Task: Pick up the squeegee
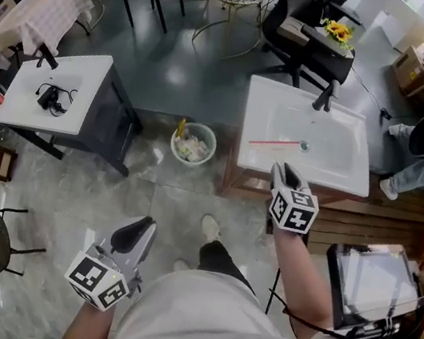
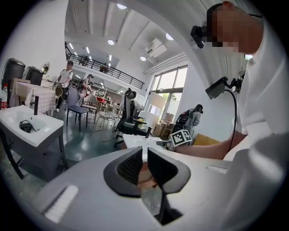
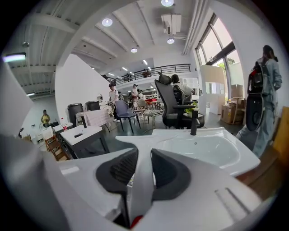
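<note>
My right gripper (image 1: 283,169) hangs over the front rim of the white sink (image 1: 333,174), shut on the squeegee (image 3: 141,180). In the right gripper view its white handle runs up between the pads to a wide white head (image 3: 149,140), with a red bit at the near end. The head view shows the squeegee as a thin red strip (image 1: 275,142) over the basin, just past the fingertips. My left gripper (image 1: 143,226) is low at my left side over the floor. Its jaws (image 2: 144,151) stand a narrow gap apart with nothing between them.
A black faucet (image 1: 323,95) stands at the sink's back. A waste bin (image 1: 193,142) sits on the floor left of the sink. Another white basin table (image 1: 83,69) stands further left. A black office chair (image 1: 302,26) is behind, and a screen on a stand (image 1: 375,283) is at right.
</note>
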The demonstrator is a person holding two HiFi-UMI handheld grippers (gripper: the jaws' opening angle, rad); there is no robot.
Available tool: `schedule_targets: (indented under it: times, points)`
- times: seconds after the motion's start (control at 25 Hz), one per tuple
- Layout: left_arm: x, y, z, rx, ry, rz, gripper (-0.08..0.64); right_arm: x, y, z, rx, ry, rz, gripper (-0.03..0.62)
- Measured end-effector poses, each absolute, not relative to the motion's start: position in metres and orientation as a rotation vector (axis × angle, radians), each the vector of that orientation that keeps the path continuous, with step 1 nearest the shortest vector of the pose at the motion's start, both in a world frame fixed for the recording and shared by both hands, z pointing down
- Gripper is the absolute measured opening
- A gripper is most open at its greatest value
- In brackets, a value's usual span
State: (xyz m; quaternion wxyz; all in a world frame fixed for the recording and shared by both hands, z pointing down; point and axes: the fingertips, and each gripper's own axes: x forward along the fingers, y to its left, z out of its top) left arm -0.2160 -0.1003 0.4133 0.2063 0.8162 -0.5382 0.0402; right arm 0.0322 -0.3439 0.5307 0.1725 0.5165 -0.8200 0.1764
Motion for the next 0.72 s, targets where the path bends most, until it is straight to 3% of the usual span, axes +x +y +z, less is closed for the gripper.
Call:
schedule_targets:
  times: [0.72]
  points:
    - [-0.196, -0.033, 0.42, 2.32, -1.418, 0.071, 0.041, 0.034, -0.218, 0.466, 1.384, -2.434, 0.452, 0.1]
